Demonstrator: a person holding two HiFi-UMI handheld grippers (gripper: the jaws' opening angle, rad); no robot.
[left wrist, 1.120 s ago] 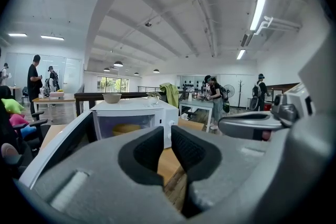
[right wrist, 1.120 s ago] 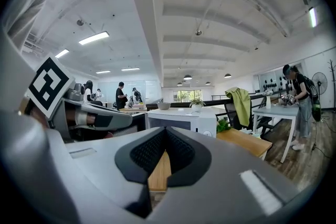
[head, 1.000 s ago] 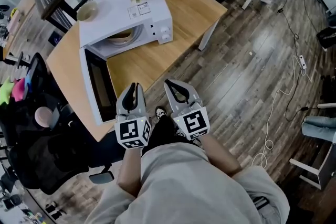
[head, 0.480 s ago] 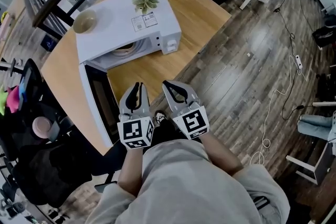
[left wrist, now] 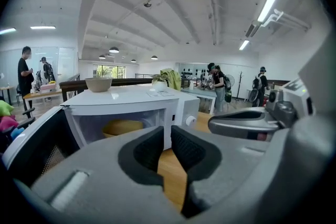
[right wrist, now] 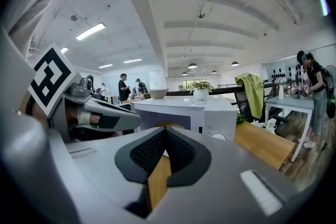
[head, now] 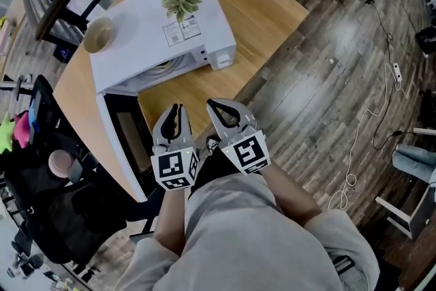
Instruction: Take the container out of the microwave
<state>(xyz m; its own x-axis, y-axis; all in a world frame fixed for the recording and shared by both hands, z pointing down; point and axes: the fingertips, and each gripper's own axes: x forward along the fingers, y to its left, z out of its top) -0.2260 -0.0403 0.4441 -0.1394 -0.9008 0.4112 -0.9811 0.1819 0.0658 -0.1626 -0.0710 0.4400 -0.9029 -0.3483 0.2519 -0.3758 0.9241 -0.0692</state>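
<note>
Approach stage, just short of the open microwave [head: 157, 31]: left hand-held gripper [head: 175, 112] barely parted, right hand-held gripper [head: 216, 105] clenched, both empty; next, opening wide, reaching inside for the container [left wrist: 122, 127].

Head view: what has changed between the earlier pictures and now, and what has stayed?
The left gripper and right gripper have moved nearer the microwave; neither holds anything. The door stays open, the container inside, the bowl on top.

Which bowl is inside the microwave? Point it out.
The inner bowl, sitting in the open cavity; the other bowl stands on top of the microwave.
</note>
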